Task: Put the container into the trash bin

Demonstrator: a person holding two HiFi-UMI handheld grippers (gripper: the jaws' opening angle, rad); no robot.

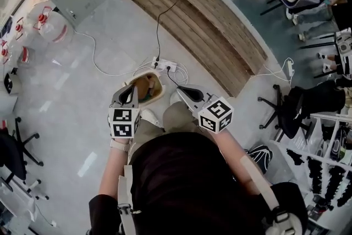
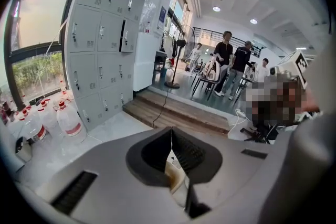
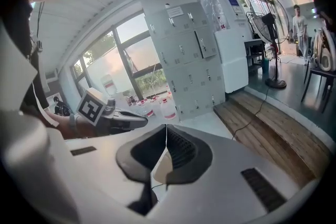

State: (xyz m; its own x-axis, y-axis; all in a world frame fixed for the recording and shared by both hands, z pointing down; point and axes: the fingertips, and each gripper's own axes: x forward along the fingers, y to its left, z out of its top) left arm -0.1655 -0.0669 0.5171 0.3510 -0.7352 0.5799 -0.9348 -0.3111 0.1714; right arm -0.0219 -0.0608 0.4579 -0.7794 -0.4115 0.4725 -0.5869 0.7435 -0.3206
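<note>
Left tool [image 1: 131, 88] and right tool [image 1: 180, 91] are closed, empty.

Grey floor [image 1: 82, 91] with trash bin [image 1: 147, 88], power strip [image 1: 165, 67]

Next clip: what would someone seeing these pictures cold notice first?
At the centre of the head view, the left gripper and the right gripper are held out side by side. Each carries a black-and-white marker cube, and both have their fingers shut with nothing between them. Just beyond their tips a tan trash bin stands on the grey floor, and a wooden step runs diagonally behind it.
</note>
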